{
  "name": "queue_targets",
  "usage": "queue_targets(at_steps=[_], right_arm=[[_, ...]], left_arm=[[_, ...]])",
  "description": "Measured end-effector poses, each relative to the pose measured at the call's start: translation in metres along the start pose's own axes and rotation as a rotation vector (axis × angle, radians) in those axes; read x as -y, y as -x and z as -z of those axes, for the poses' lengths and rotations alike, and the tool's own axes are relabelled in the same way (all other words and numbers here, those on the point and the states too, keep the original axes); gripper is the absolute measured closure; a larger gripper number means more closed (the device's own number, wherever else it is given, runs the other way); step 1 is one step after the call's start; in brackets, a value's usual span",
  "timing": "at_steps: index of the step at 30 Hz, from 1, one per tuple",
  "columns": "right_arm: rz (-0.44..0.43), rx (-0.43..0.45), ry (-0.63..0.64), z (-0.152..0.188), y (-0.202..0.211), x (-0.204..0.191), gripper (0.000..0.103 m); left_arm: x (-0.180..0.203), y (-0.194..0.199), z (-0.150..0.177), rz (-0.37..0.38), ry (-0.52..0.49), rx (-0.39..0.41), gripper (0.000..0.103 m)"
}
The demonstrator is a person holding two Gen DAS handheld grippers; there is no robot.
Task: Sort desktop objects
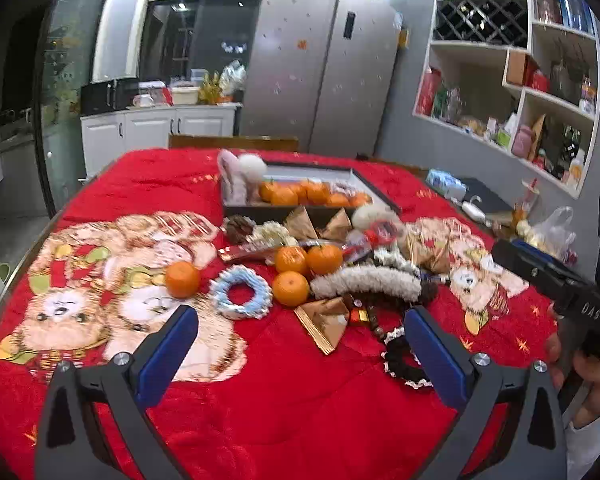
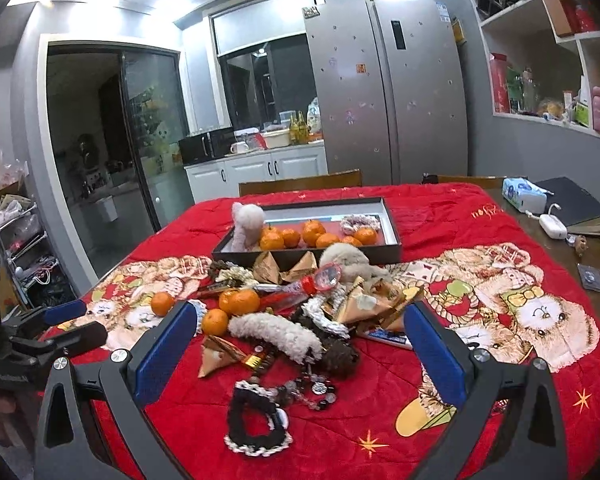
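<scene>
we hold the left gripper [image 1: 300, 344] and right gripper [image 2: 300, 340] spread wide and empty above the near edge of the pile; nothing is pinched. loose tangerines [image 1: 291, 288] and a black scrunchie [image 2: 256, 420] lie near us on the red cloth [image 1: 280, 400]; the tray [image 2: 390, 228] sits beyond, already holding tangerines, likely the sorting spot.

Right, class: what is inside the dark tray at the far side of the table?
Inside the tray: a cluster of oranges, a pale plush toy at its left end, and a frilly scrunchie towards the right. Anything beneath the oranges is hidden.
</scene>
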State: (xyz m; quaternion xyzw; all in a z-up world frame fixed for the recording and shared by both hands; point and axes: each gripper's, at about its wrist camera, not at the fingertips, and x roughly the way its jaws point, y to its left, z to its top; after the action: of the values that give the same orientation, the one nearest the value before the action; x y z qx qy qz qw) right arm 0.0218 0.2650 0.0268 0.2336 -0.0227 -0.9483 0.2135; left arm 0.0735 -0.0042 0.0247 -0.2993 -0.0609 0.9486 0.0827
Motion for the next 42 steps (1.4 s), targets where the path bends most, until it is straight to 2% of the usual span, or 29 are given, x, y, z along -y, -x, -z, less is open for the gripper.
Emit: queue_targets(at_steps=[12, 14, 16, 20, 22, 28, 30, 35, 39, 41, 42], right_arm=[[-0.031, -0.148, -0.008, 0.012, -0.039, 0.033, 0.001], [-0.037, -0.181, -0.009, 0.017, -0.047, 0.038, 0.005], [-0.047, -0.211, -0.02, 0.021, -0.054, 0.045, 0.014], [-0.045, -0.281, -0.026, 0.032, -0.073, 0.056, 0.019], [-0.051, -0.309, -0.021, 0.037, -0.08, 0.058, 0.025], [-0.149, -0.398, -0.043, 0.053, -0.1, 0.058, 0.026], [-0.153, -0.409, -0.028, 0.054, -0.103, 0.055, 0.026], [-0.162, -0.414, -0.018, 0.055, -0.101, 0.052, 0.038], [-0.175, -0.419, -0.018, 0.056, -0.1, 0.049, 0.058], [-0.161, -0.427, 0.008, 0.057, -0.1, 0.044, 0.066], [-0.146, -0.426, 0.027, 0.058, -0.1, 0.042, 0.073]], left_arm=[[0.024, -0.066, 0.002, -0.011, -0.014, -0.113, 0.0], [0.025, -0.076, 0.002, -0.013, -0.008, -0.13, 0.0], [0.026, -0.089, 0.003, -0.02, -0.006, -0.156, 0.0], [0.026, -0.113, 0.005, -0.055, -0.018, -0.221, 0.0], [0.027, -0.124, 0.007, -0.06, -0.026, -0.256, 0.0], [0.025, -0.148, 0.014, -0.105, -0.048, -0.326, 0.0], [0.025, -0.15, 0.015, -0.113, -0.058, -0.328, 0.0], [0.027, -0.156, 0.016, -0.125, -0.083, -0.34, 0.0], [0.027, -0.159, 0.016, -0.125, -0.08, -0.339, 0.0], [0.028, -0.158, 0.016, -0.128, -0.087, -0.338, 0.0], [0.028, -0.159, 0.016, -0.125, -0.085, -0.338, 0.0]])
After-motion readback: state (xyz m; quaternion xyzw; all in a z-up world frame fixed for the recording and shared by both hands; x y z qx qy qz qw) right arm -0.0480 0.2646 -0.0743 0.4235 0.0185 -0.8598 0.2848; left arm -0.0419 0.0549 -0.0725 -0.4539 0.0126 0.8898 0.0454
